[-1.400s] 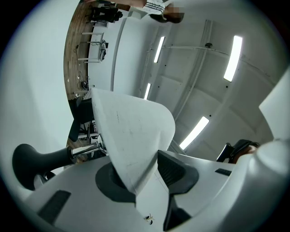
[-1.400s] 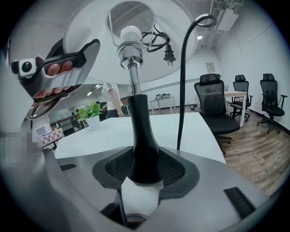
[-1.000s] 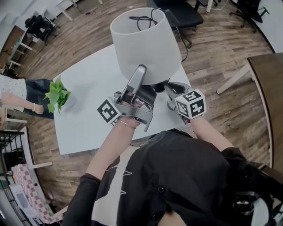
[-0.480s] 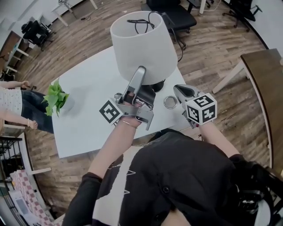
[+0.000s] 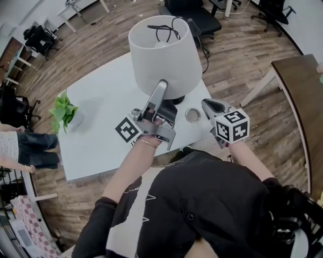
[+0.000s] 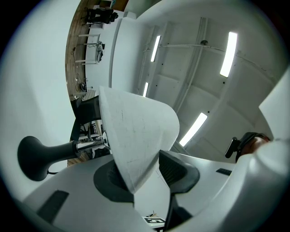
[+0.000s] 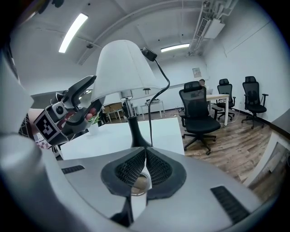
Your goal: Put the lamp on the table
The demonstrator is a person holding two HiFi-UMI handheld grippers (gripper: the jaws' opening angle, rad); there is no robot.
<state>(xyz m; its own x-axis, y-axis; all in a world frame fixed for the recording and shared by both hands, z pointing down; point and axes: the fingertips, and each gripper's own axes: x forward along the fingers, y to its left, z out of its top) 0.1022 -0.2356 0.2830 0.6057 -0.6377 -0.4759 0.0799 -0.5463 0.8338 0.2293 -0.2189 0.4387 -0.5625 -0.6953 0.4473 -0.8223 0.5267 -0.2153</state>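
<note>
The lamp has a white shade (image 5: 164, 55), a black cord and a black base (image 5: 176, 100). It stands upright near the right edge of the white table (image 5: 101, 95). My left gripper (image 5: 160, 89) reaches up to the shade's lower rim. In the left gripper view that rim (image 6: 136, 136) lies between its jaws (image 6: 149, 167), which are opening, with a gap showing at the right pad (image 6: 179, 170). My right gripper (image 5: 207, 104) is shut on nothing, to the right of the base and apart from it. Its own view shows the lamp (image 7: 122, 68) ahead.
A small round metal ring (image 5: 192, 115) lies on the table between base and right gripper. A potted green plant (image 5: 63, 110) stands at the table's left edge. A black office chair (image 5: 194, 12) is beyond the table, a brown table (image 5: 303, 95) at right, a person (image 5: 25, 146) at far left.
My right gripper has drawn back rightward from the lamp base and shut, uncovering the metal ring. The left gripper has stayed at the shade. The person at left has moved away.
</note>
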